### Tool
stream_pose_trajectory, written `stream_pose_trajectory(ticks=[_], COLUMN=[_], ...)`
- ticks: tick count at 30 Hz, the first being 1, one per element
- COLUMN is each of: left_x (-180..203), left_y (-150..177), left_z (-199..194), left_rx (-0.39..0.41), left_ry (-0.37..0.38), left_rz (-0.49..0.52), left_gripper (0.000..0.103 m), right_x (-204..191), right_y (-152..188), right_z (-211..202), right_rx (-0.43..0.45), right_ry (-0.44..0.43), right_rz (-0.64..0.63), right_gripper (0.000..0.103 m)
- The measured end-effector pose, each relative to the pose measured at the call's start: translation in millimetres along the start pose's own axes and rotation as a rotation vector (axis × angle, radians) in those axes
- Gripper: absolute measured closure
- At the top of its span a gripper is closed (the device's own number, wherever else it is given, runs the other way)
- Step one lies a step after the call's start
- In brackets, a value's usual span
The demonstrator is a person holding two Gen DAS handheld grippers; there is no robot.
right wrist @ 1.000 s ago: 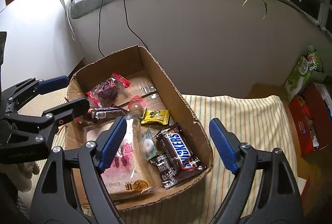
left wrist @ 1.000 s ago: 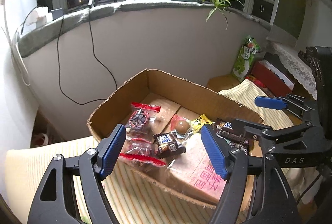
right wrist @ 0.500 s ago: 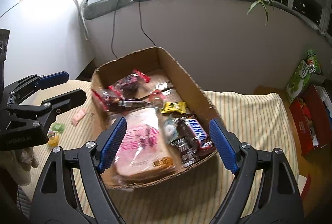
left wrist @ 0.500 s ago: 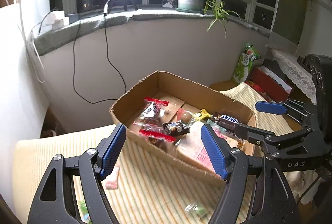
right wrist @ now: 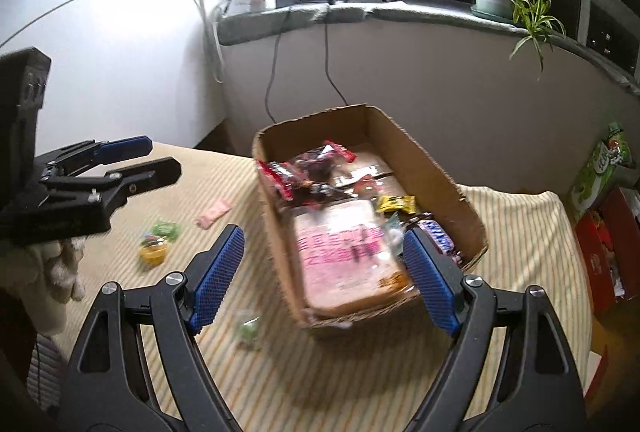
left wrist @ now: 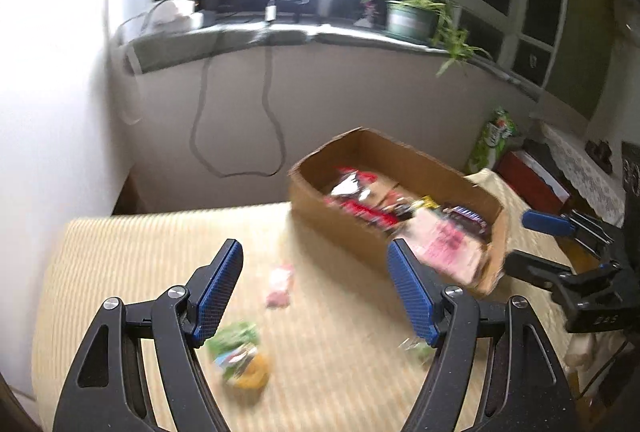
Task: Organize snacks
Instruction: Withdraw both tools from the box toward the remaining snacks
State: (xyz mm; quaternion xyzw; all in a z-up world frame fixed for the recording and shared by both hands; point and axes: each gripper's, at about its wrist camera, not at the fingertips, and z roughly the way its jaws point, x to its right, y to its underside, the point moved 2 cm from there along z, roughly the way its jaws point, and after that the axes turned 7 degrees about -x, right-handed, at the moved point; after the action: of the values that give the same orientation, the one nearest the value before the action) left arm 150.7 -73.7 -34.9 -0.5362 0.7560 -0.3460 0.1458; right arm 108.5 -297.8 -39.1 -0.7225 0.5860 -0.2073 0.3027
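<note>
With both claws spread wide and empty, the left claw is best lowered squarely onto the pink wrapper lying just ahead between its fingers, then carried to the cardboard box ahead-right, while the right claw hovers before it.

Both tongs have pulled back from the cardboard box, which now sits farther off in each view. Loose snacks on the striped worktop have come into sight: a pink packet, a green one (blurred) and a yellow cup.
</note>
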Motion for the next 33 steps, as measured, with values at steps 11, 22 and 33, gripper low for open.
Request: stream_pose_trajectory(ticks=[11, 22, 33], left_x=[-58, -49, -48], left_y=[71, 91, 91], left_z=[-8, 22, 47], left_rx=[-0.074, -0.155, -0.195], left_ry=[-0.036, -0.044, -0.076], left_rz=[-0.133, -0.091, -0.065], left_gripper=[0.046, 0.053, 0.053], right_x=[-52, -59, -59], right_y=[45, 72, 74], right_z=[15, 57, 77], right_rx=[-0.085, -0.206, -0.253], right_ry=[-0.062, -0.092, -0.089], right_rz=[-0.13, -0.089, -0.078], right_gripper=[0.019, 0.038, 0.053])
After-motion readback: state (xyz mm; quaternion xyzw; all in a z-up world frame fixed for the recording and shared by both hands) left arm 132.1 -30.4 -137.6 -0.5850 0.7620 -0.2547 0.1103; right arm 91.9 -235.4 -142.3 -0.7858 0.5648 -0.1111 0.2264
